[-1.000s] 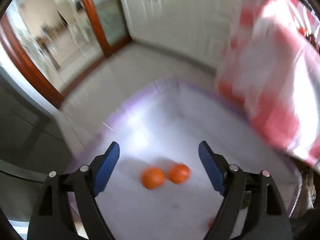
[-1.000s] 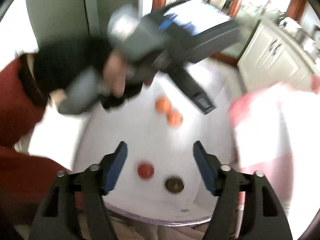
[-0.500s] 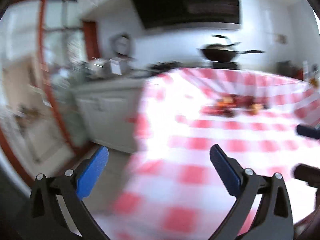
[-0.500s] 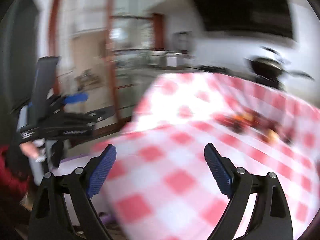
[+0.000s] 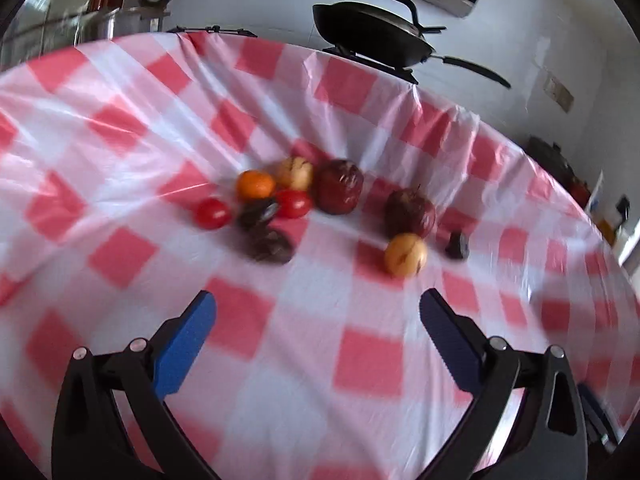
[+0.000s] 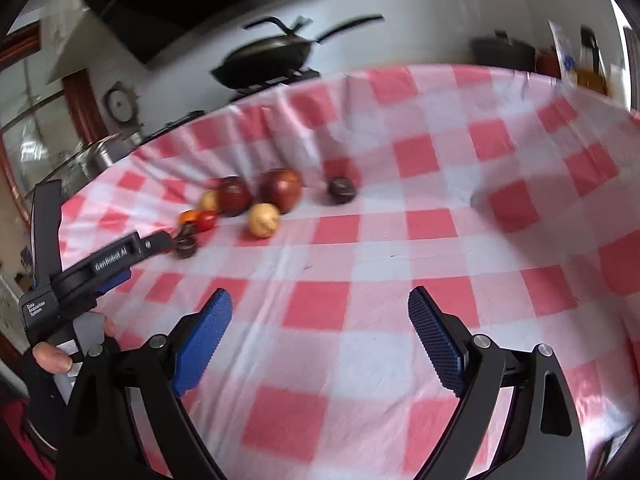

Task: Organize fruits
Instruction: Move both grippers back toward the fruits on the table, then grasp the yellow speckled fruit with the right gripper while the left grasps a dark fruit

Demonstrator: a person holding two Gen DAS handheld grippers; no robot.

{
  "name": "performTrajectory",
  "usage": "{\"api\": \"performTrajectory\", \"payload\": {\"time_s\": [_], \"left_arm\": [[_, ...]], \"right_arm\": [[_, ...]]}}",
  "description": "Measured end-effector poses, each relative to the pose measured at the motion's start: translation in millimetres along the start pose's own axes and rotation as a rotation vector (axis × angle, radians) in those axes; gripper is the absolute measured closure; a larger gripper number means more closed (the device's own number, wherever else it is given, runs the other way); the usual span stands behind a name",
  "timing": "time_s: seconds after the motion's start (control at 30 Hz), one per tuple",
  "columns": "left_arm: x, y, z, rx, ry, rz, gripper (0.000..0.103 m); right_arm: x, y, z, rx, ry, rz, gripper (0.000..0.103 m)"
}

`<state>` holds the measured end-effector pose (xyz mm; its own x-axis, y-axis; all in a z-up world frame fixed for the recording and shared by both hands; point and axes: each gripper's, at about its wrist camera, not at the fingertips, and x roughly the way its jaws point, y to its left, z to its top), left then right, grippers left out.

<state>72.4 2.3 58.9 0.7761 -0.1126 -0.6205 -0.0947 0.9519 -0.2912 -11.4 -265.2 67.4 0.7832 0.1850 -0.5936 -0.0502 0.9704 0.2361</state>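
Note:
Several fruits lie in a loose cluster on the red-and-white checked tablecloth [image 5: 360, 360]. Among them are an orange [image 5: 255, 185], two tomatoes [image 5: 213, 213], two dark red apples [image 5: 339, 187], a yellow fruit [image 5: 405, 255] and some dark fruits [image 5: 269, 245]. My left gripper [image 5: 318, 300] hangs open and empty a short way in front of them. In the right wrist view the same cluster sits further off at upper left, with an apple [image 6: 282, 190], the yellow fruit [image 6: 263, 220] and a dark plum [image 6: 342, 189]. My right gripper [image 6: 320, 296] is open and empty. One of the left gripper's fingers [image 6: 152, 243] reaches toward the cluster.
A black wok [image 5: 368, 36] sits on a stove behind the table's far edge. A steel pot [image 5: 96, 26] stands at the back left, and bottles [image 6: 588, 68] at the back right. A person's hand [image 6: 52, 360] holds the left gripper's handle at the lower left.
Both grippers swung away from a white round surface holding oranges and a tomato, up onto the checked table. Their jaws widened. The fruit cluster now lies closer ahead.

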Motion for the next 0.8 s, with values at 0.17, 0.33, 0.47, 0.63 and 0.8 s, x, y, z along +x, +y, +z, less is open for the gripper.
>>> {"api": "performTrajectory", "payload": {"time_s": [0.17,0.33,0.47,0.63,0.8], "left_arm": [[19,22,16,-0.063,-0.045,0.042,0.001],[14,65,20,-0.120,-0.072,0.086,0.002],[25,74,20,-0.166,-0.001,0.060,0.002],[27,73,20,-0.158,0.008,0.056,0.002],[27,70,20,-0.143,0.019,0.057,0.002]], "right_arm": [[50,7,8,-0.052,0.078,0.016,0.016],[87,52,27,-0.153,0.106,0.040,0.016],[137,77,44,-0.159,0.159,0.037,0.018],[190,105,59,-0.196,0.214,-0.003,0.032],[214,112,64,-0.200,0.262,-0.087,0.055]]}}
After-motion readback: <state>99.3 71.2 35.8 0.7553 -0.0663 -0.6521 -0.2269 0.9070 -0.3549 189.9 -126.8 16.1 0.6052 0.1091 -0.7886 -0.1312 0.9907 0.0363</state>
